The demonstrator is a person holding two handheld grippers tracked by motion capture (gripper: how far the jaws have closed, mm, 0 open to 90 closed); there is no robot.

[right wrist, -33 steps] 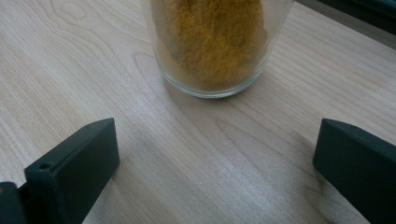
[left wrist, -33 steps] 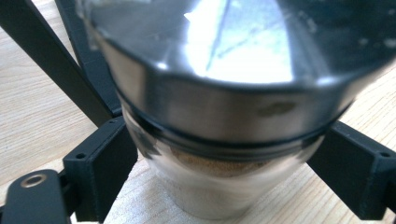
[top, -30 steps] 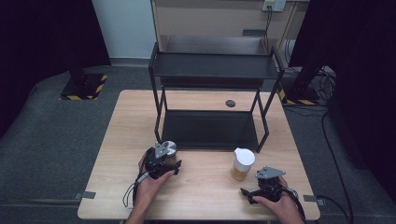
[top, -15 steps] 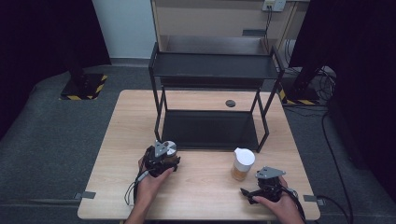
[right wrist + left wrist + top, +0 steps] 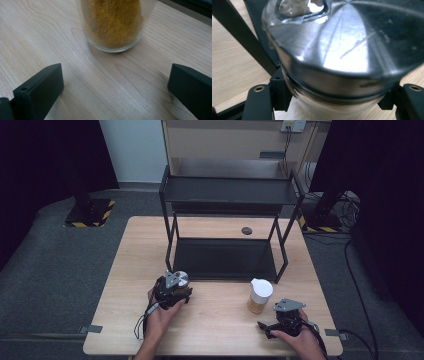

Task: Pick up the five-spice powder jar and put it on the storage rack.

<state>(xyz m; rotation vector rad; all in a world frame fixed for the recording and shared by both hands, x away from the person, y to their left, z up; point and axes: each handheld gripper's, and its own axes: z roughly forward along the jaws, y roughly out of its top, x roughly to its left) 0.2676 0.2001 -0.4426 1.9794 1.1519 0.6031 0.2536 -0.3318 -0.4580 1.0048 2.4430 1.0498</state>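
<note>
A glass jar with a shiny metal lid (image 5: 342,50) stands on the wooden table just in front of the black rack's left leg. My left gripper (image 5: 337,102) has just been closing and is shut on it, its black fingers (image 5: 259,102) pressing the jar's sides below the lid. In the high view that gripper (image 5: 173,289) sits at the table's front left, with the metal-lidded jar (image 5: 180,279) in it. A white-lidded jar of yellow powder (image 5: 260,295) stands at the front right. My right gripper (image 5: 278,316) rests just behind it, open. In the right gripper view the powder jar (image 5: 115,22) lies ahead of the open right gripper (image 5: 115,90).
A black two-tier metal rack (image 5: 227,195) fills the middle and back of the wooden table (image 5: 215,325). A small dark disc (image 5: 246,230) lies on the table behind the rack's lower shelf. Cables trail from both grippers over the front edge.
</note>
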